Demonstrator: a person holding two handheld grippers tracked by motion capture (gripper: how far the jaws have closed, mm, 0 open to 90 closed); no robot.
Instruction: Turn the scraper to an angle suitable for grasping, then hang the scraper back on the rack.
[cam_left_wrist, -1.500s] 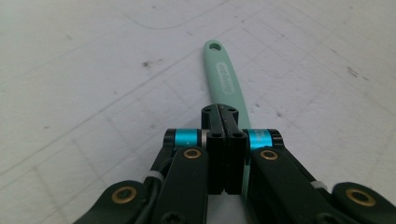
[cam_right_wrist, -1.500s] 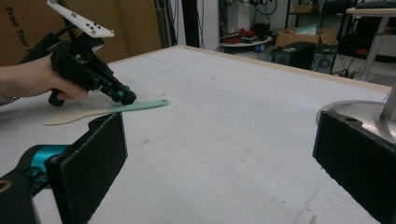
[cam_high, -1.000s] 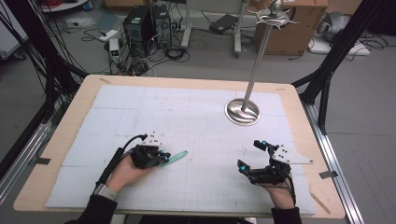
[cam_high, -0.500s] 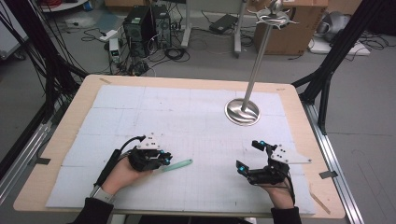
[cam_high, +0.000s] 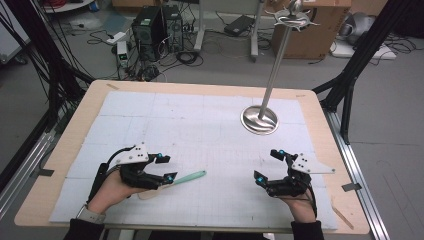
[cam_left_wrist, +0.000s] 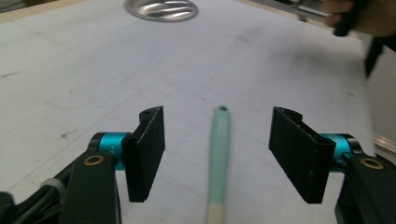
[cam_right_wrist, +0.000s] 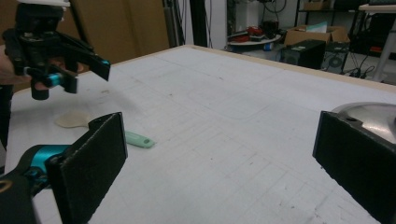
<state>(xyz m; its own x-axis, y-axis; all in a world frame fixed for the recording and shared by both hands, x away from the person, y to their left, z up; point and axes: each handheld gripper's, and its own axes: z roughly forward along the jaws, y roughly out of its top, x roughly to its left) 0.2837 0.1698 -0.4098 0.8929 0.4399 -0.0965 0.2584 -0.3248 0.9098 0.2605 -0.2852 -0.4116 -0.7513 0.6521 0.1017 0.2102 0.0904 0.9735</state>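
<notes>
- One surface (cam_high: 150, 100), white mat on top.
- One steel stand (cam_high: 260, 120), far right, well apart from both tools.
- Two tools: left tool (cam_high: 167, 167) has just been opening, jaws clear of spatula; right tool (cam_high: 267, 165) wide, empty.
- One spatula (cam_high: 187, 177) flat on mat, handle between left jaws, untouched.

text: none legible | labels: none | numbers: none
</notes>
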